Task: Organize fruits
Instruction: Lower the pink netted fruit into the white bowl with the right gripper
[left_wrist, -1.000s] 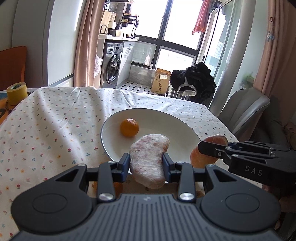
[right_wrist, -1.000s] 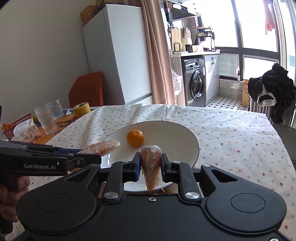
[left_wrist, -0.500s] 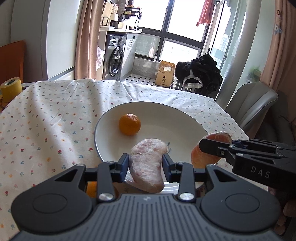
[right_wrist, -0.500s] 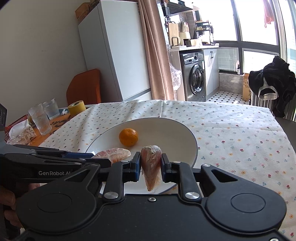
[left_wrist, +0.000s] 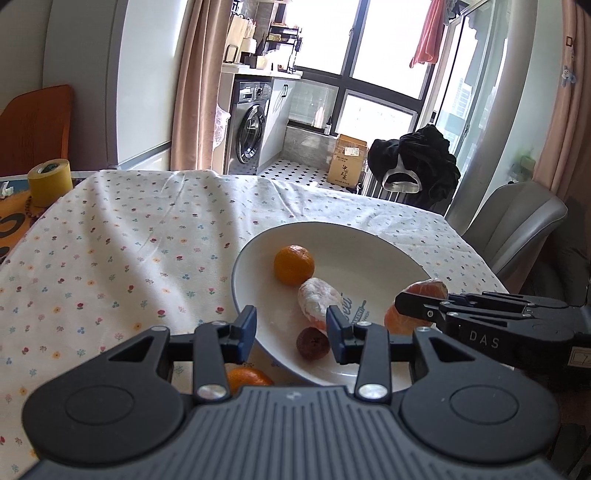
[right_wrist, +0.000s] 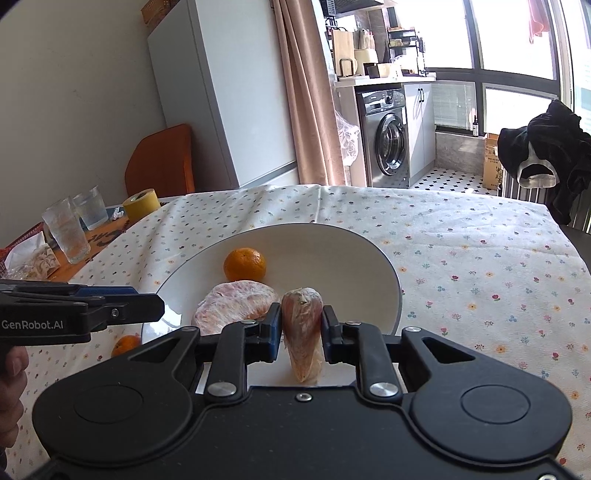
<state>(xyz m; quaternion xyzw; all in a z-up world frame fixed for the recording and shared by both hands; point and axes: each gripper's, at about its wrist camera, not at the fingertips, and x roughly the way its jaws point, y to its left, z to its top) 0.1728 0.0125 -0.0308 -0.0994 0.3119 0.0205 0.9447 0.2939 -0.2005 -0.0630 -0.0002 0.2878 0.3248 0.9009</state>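
My left gripper is open over the near rim of the white plate, with nothing between its fingers. In the plate lie a mandarin, a plastic-wrapped pink citrus segment and a small dark red fruit. My right gripper is shut on a second wrapped segment, held upright above the plate's near edge. From the right wrist, the released segment rests beside the mandarin. The left gripper comes in from the left.
A second mandarin lies on the flowered tablecloth just under my left gripper. A yellow tape roll and two glasses stand at the table's far left. A grey chair sits off the right side. A hand holds the left tool.
My left gripper has opened and let go of its wrapped segment, which now lies in the plate by the mandarin. The right gripper still holds its segment, closer to the plate.
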